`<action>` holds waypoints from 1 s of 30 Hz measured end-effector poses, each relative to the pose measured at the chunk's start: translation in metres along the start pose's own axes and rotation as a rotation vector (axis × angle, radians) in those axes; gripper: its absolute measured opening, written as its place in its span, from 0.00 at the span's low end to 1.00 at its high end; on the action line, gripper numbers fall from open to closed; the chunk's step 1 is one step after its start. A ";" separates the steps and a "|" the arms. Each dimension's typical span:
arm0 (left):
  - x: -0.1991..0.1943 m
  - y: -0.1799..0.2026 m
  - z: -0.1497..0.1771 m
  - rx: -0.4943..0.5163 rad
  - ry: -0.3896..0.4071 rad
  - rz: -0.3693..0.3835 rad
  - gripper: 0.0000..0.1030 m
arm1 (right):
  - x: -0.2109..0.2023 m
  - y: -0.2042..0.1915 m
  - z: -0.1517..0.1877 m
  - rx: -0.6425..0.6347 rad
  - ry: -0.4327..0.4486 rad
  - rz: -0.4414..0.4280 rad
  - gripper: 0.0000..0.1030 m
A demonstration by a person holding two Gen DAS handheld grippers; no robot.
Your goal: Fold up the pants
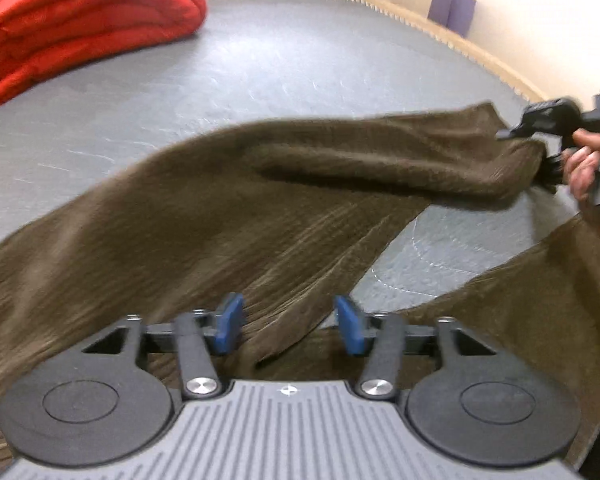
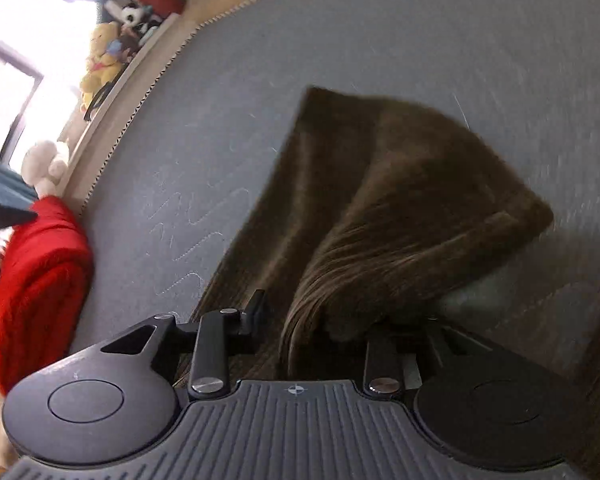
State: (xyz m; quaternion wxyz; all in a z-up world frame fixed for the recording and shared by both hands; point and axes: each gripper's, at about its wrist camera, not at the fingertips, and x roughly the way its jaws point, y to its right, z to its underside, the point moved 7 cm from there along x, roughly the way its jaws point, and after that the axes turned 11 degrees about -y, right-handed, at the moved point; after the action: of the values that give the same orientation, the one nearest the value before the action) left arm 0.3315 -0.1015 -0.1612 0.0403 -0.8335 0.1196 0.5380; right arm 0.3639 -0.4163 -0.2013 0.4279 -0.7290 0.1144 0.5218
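Soft indoor light, blown-out window [image 2: 4,80] glare, motion-blurred pants [image 1: 260,200], fisheye bending at edges

The brown ribbed fabric pants [image 1: 228,200] stretch across the grey quilted mattress [image 1: 260,60], partly lifted off it. In the left wrist view, the left tool [image 1: 288,324] sits at the near edge with pants cloth passing between its fingers, while the right tool [image 1: 540,136] is far to the right, at the end of a raised pant leg, held by the person's right hand [image 1: 584,164]. The folded red blanket [image 1: 80,28] lies on the mattress at the far left, well apart from the pants. Behind the mattress, along its far edge in the right wrist view, soft stuffed toys [image 2: 104,60] sit in a row.
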 end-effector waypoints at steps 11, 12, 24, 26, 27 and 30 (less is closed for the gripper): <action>0.017 -0.017 0.000 0.076 -0.022 -0.116 0.11 | -0.019 0.066 -0.049 0.313 0.096 -0.071 0.38; 0.011 -0.021 0.001 0.071 -0.008 -0.121 0.11 | -0.021 0.072 -0.051 0.335 0.108 -0.072 0.38; -0.025 -0.024 0.031 0.136 -0.016 -0.056 0.14 | -0.084 0.052 -0.093 0.072 0.379 0.170 0.07; -0.023 -0.022 0.037 0.171 -0.074 -0.075 0.19 | -0.060 0.087 -0.084 0.112 0.270 0.416 0.17; -0.024 -0.021 0.038 0.175 -0.088 -0.053 0.25 | -0.053 0.103 -0.078 0.148 0.218 0.462 0.17; -0.053 -0.026 0.041 0.169 -0.076 0.027 0.52 | -0.070 0.098 -0.080 0.168 0.285 0.458 0.22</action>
State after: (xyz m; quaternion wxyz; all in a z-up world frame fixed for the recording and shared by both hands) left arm 0.2805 -0.0602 -0.1320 0.1077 -0.8045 0.1741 0.5576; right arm 0.3273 -0.5549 -0.1835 0.3373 -0.7122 0.3780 0.4859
